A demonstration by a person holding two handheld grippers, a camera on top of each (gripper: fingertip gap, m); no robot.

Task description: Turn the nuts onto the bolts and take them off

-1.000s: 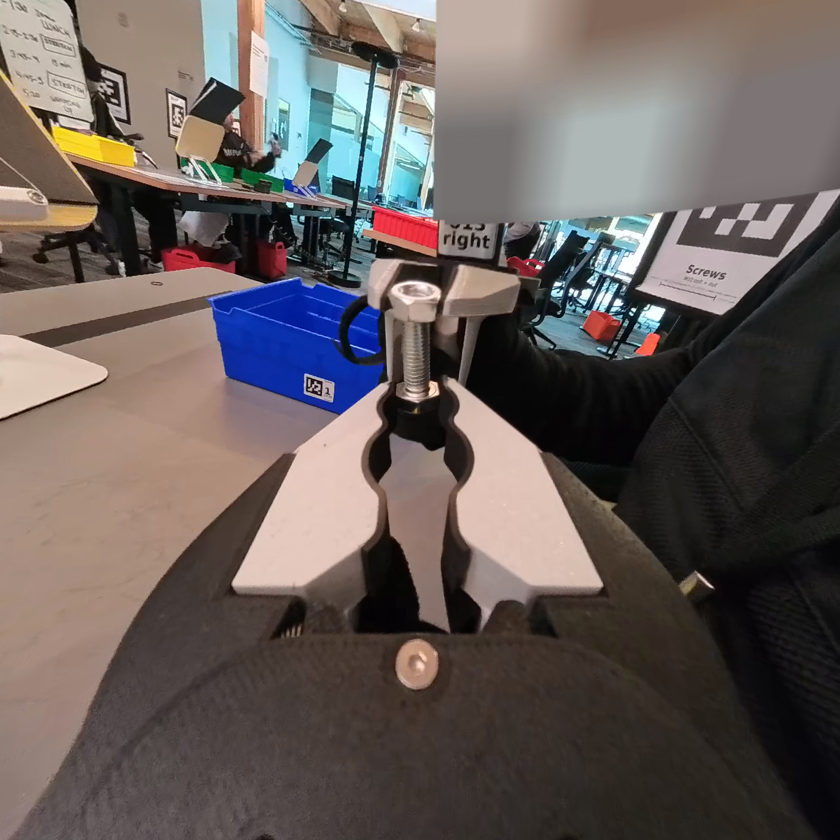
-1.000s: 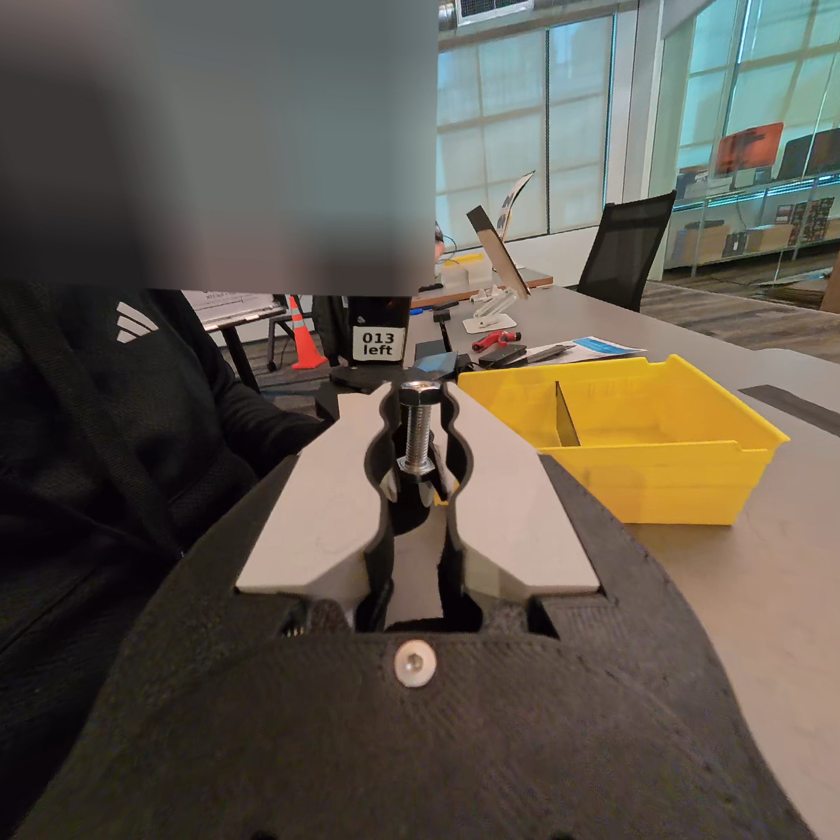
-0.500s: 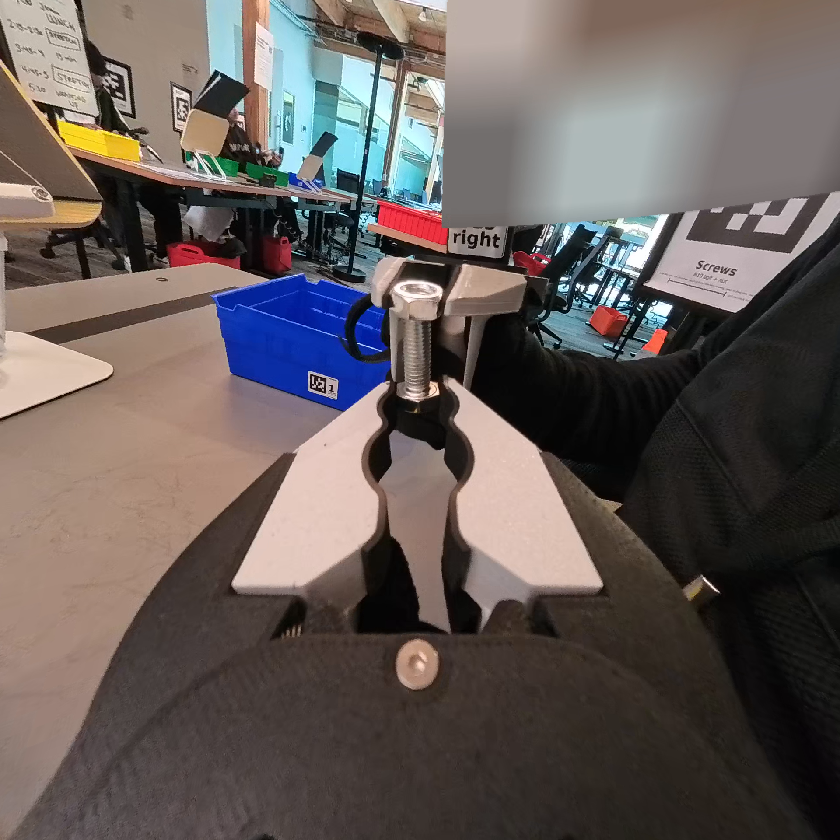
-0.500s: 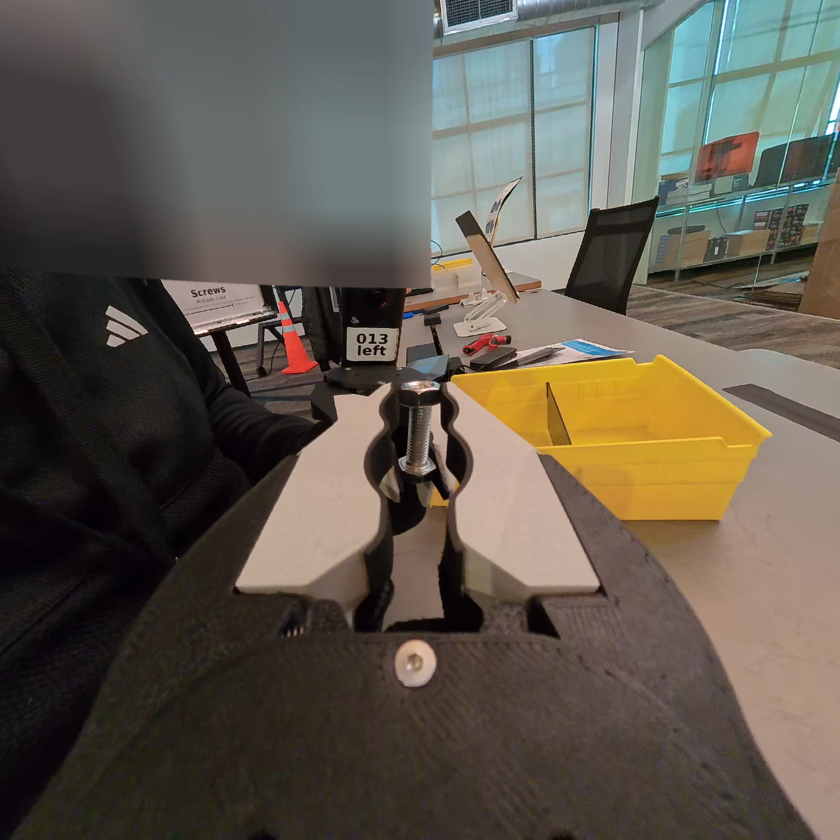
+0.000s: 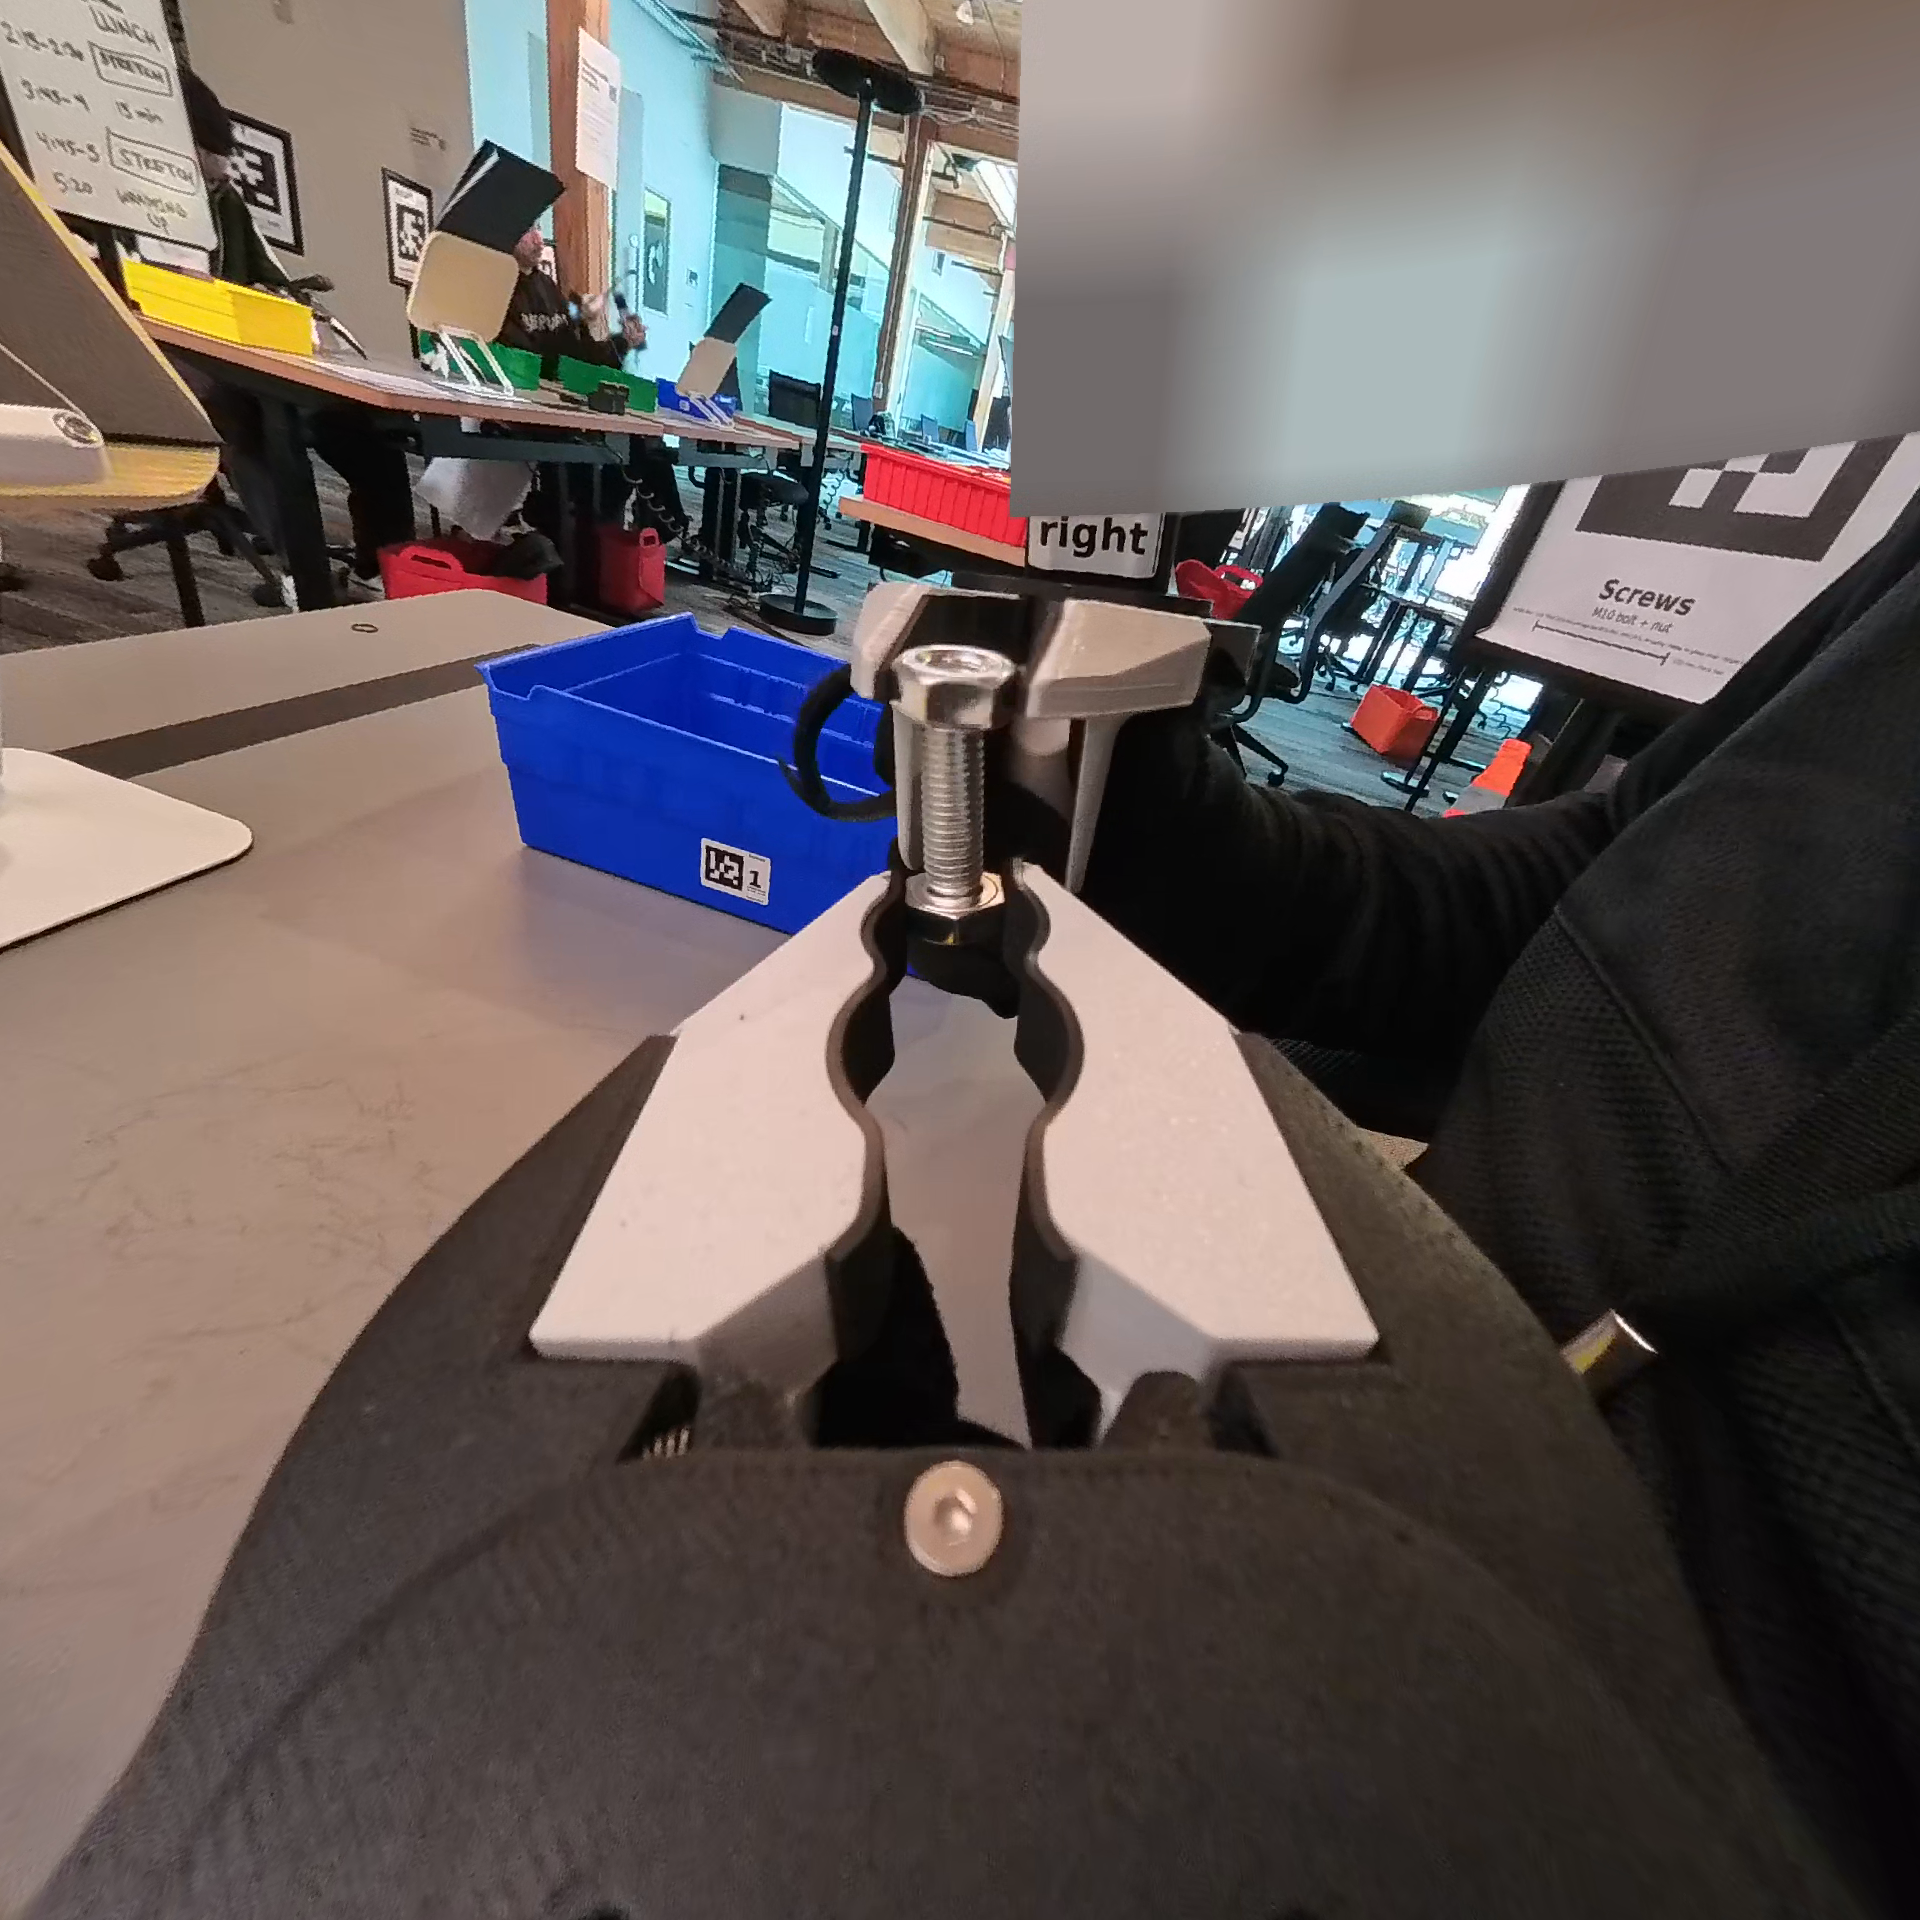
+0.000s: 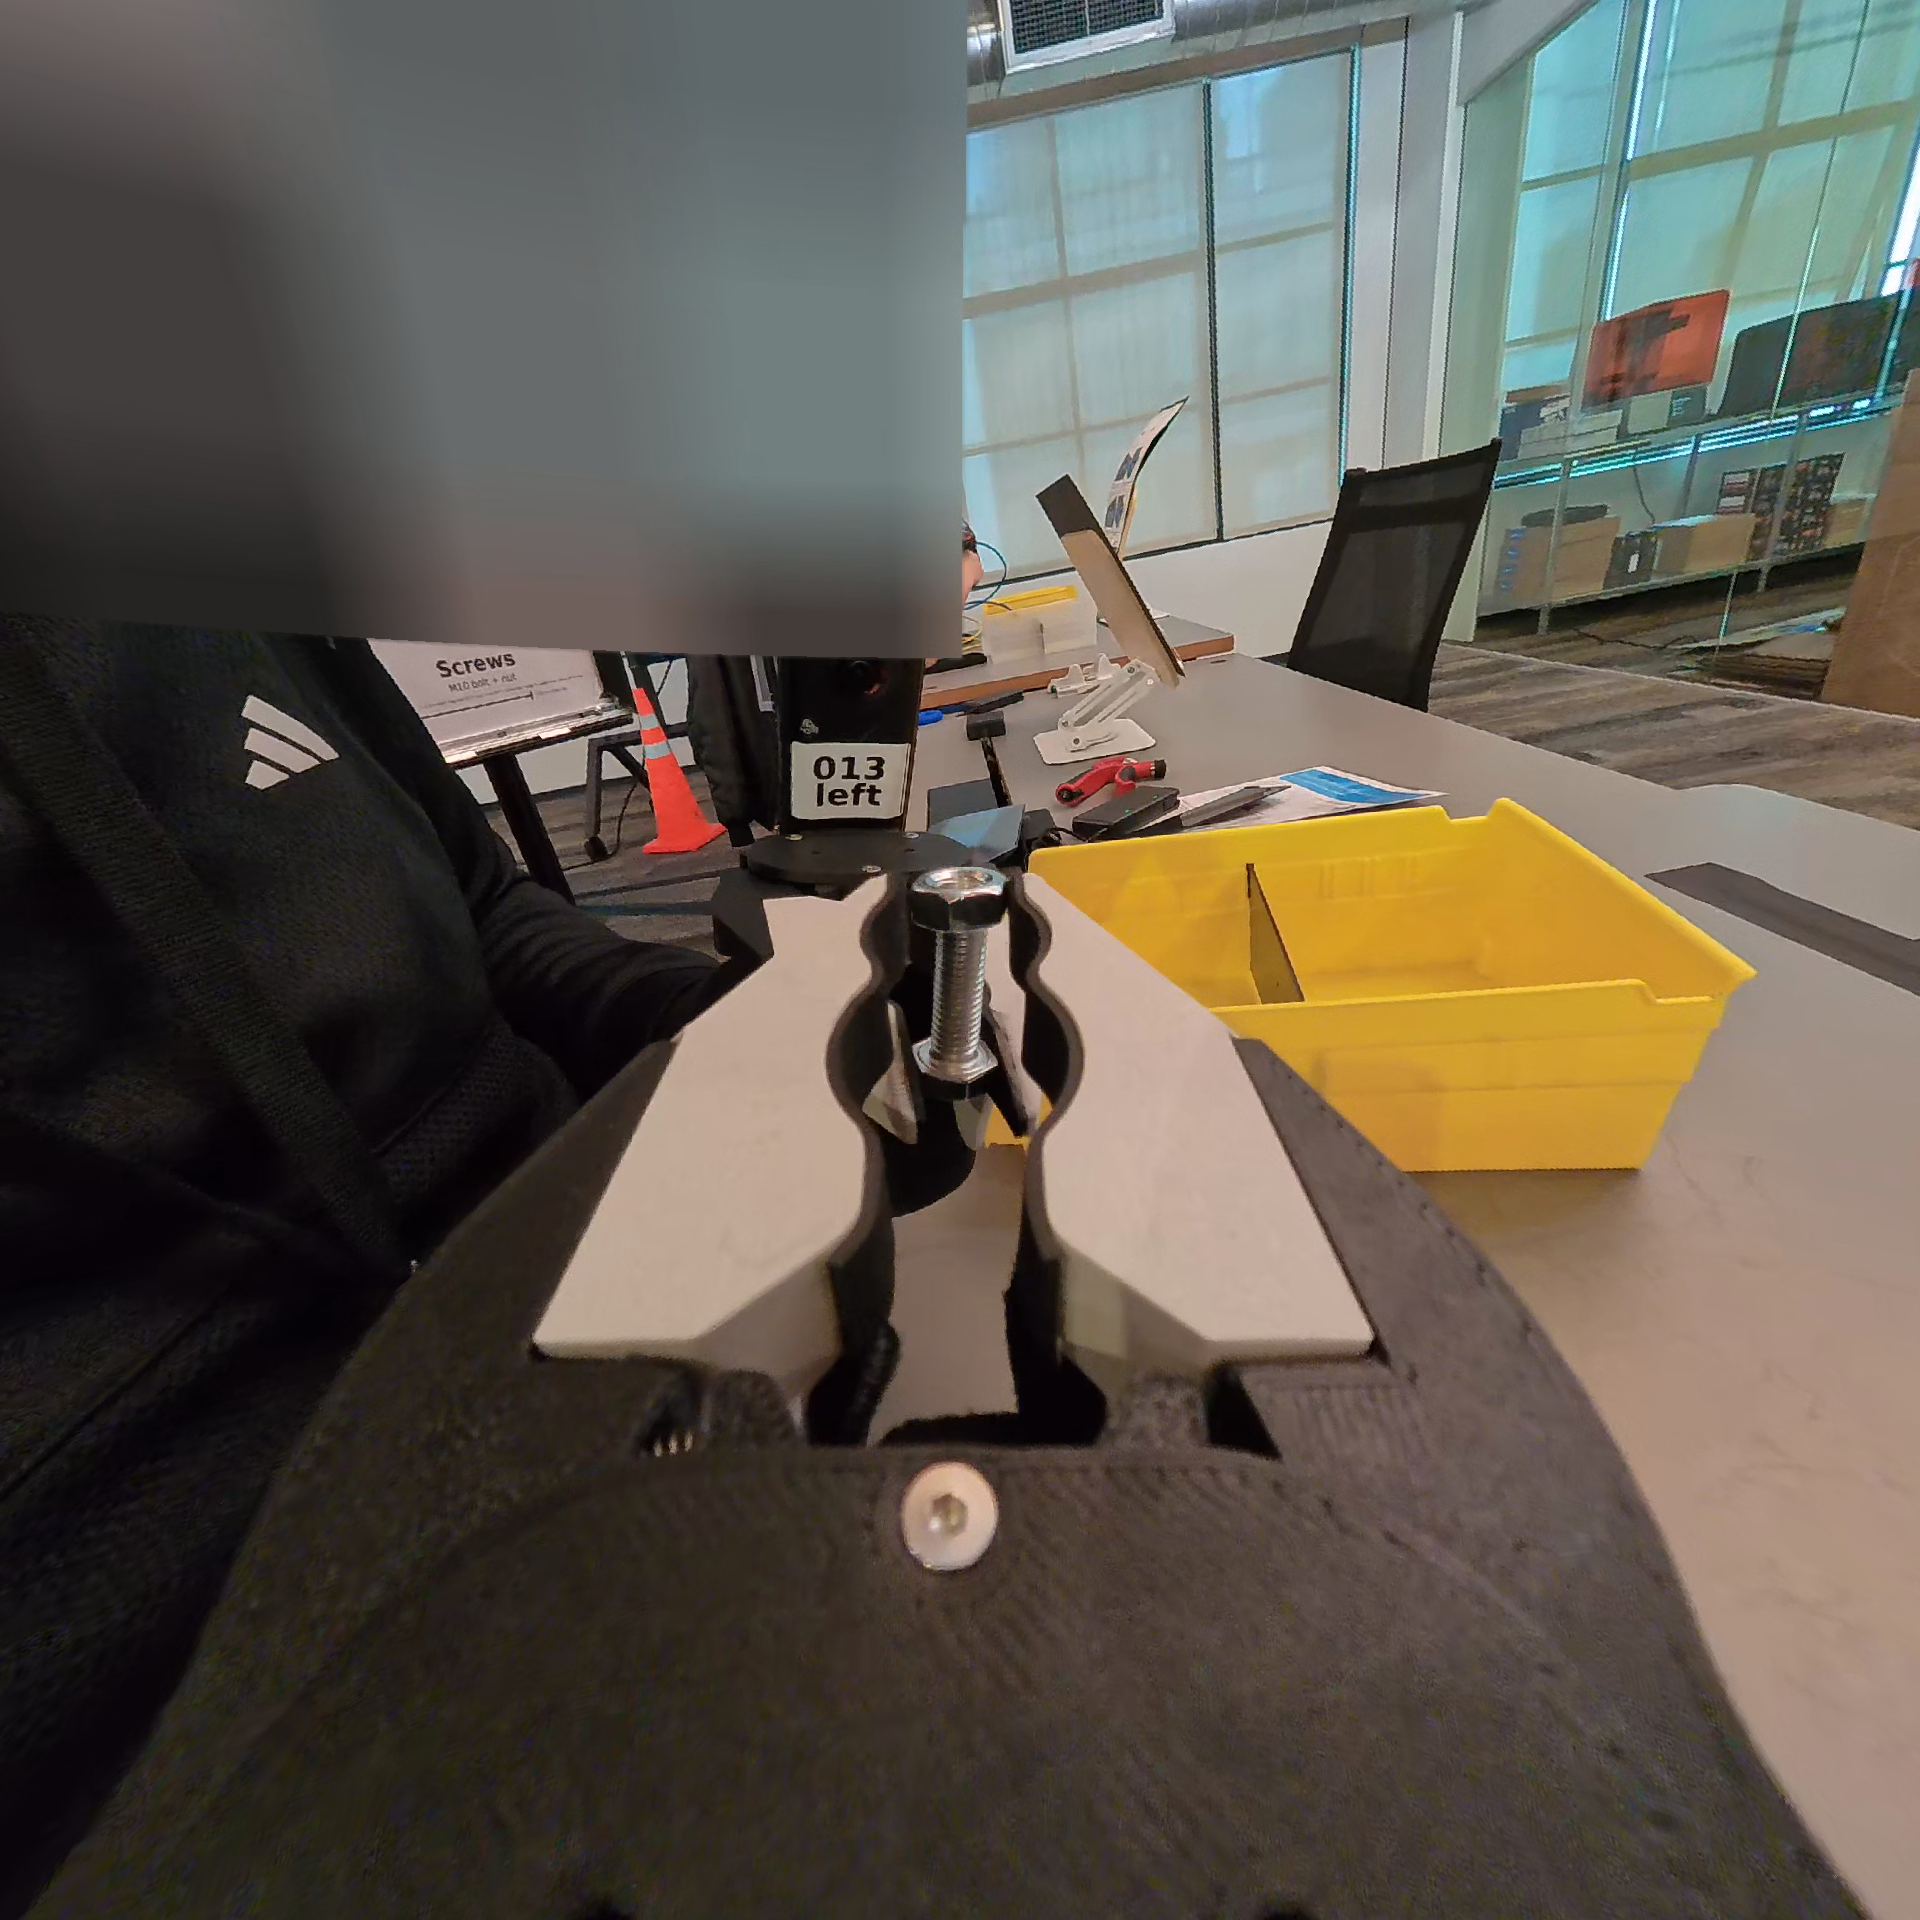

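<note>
A silver hex bolt (image 5: 951,790) stands upright in the air between my two grippers, above the grey table (image 5: 260,1039). My left gripper (image 5: 951,896) is shut on the nut (image 5: 948,906) at the bolt's lower end. My right gripper (image 5: 961,665) faces it from the far side and is shut on the bolt's head. In the right wrist view, my right gripper (image 6: 956,904) pinches the head of the bolt (image 6: 954,987). The nut (image 6: 954,1060) sits low on the thread, held in the tips of the left gripper (image 6: 951,1091).
A blue bin (image 5: 644,769) stands on the table behind the bolt. A yellow divided bin (image 6: 1455,997) stands to the right, with tools and papers (image 6: 1299,790) beyond it. A white stand base (image 5: 94,852) lies far left. A person's dark sleeves (image 5: 1351,914) hem in the near side. Left tips to right tips: about 5 centimeters.
Both grippers keep their hold. Both views have swung slightly, so the bins have drifted a little. The nut sits at about the same place on the thread.
</note>
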